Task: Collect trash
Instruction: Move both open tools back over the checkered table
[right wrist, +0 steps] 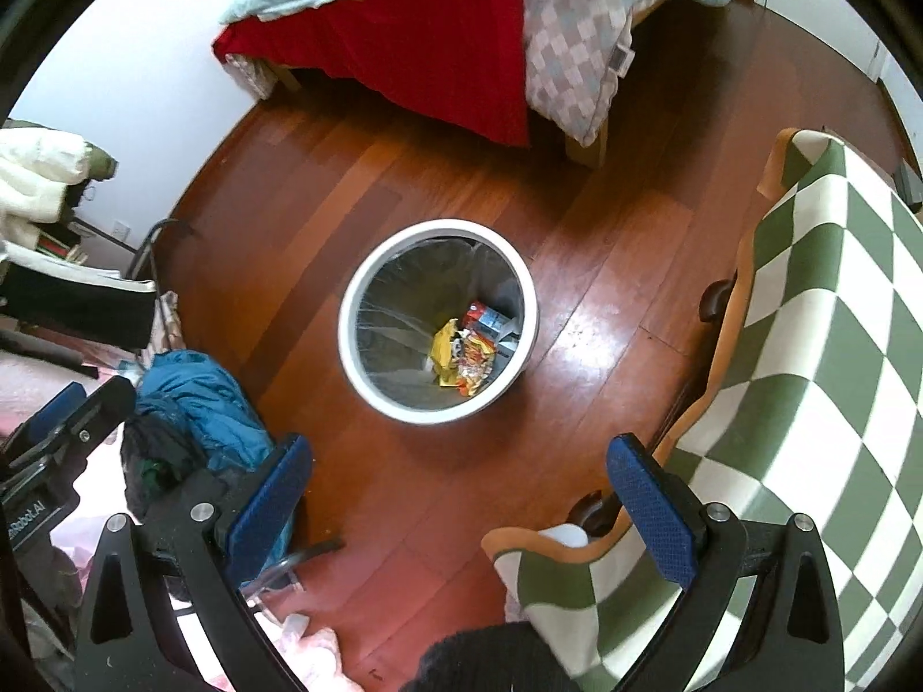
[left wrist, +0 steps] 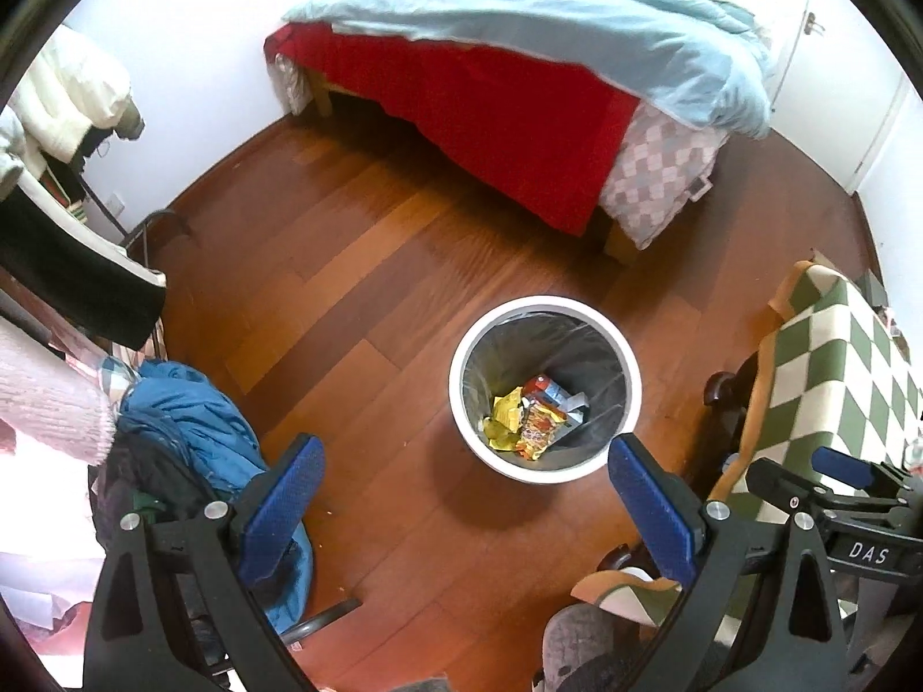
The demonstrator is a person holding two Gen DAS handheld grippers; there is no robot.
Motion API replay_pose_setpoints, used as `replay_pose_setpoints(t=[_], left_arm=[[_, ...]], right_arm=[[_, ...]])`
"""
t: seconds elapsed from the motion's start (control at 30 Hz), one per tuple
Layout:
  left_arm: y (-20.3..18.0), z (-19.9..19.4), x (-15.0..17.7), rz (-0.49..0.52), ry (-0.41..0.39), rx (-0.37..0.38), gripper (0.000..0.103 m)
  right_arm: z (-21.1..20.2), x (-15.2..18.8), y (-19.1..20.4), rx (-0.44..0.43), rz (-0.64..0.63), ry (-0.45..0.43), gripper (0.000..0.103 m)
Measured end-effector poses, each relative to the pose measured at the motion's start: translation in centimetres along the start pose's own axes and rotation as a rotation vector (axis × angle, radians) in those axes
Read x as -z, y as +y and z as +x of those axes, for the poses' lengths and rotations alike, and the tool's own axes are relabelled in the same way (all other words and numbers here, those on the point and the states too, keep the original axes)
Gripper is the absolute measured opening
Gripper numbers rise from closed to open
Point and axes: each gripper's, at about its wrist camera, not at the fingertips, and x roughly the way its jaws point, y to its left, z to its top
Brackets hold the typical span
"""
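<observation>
Wooden floor (left wrist: 357, 300) of a bedroom, viewed from above through both of my wrist cameras. At 12 o'clock stands a bed (left wrist: 519, 132) draped in a red sheet and a pale blue duvet. At centre sits a white trash bin (left wrist: 545, 389) lined with a clear bag, upright on the floor; inside it, toward its 5 o'clock wall, lies a heap of trash (left wrist: 533, 418): yellow, orange and red wrappers. At 3 o'clock is a green-and-cream checked blanket (right wrist: 807, 357) with an orange border, and at 8 o'clock a pile of blue clothing (left wrist: 190, 432). My left gripper (left wrist: 467, 510) is spread wide with nothing between its blue pads, the bin lying just beyond them, slightly toward 1 o'clock. My right gripper (right wrist: 456, 510) is likewise spread wide and holds nothing, the bin ahead of it at 12 o'clock. Each gripper appears at the edge of the other's view.
</observation>
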Motion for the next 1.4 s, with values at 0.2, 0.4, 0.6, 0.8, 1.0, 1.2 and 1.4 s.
replay_pose_setpoints(t=[0.2, 0.4, 0.6, 0.8, 1.0, 1.2, 1.4], left_arm=[[-0.4, -5.1, 0.7, 0.019, -0.059, 0.026, 0.1], [-2.1, -10.5, 1.2, 0.034, -0.13, 0.068, 0.1], [-7.6, -13.7, 1.8, 0.1, -0.184, 0.116, 0.1], [-17.8, -11.2, 3.3, 0.21, -0.122, 0.196, 0.1], [-31.8, -6.2, 6.7, 0.346, -0.007, 0.265, 0.103], [-45.7, -3.1, 11.2, 0.533, 0.019, 0.262, 0.103], [-53.8, -0.4, 14.8, 0.717, 0.004, 0.221, 0.103]], right_arm=[[-6.2, 1.8, 0.6, -0.045, -0.015, -0.076, 0.103], [-12.6, 3.9, -0.6, -0.143, 0.04, -0.159, 0.103], [-18.8, 6.5, -6.8, -0.201, 0.167, -0.244, 0.103], [-23.2, 10.7, -18.7, -0.082, 0.348, -0.299, 0.103], [-24.8, 14.6, -33.2, 0.149, 0.492, -0.227, 0.103], [-24.0, 16.3, -47.5, 0.365, 0.526, -0.064, 0.103], [-20.4, 15.6, -56.9, 0.441, 0.461, 0.111, 0.103]])
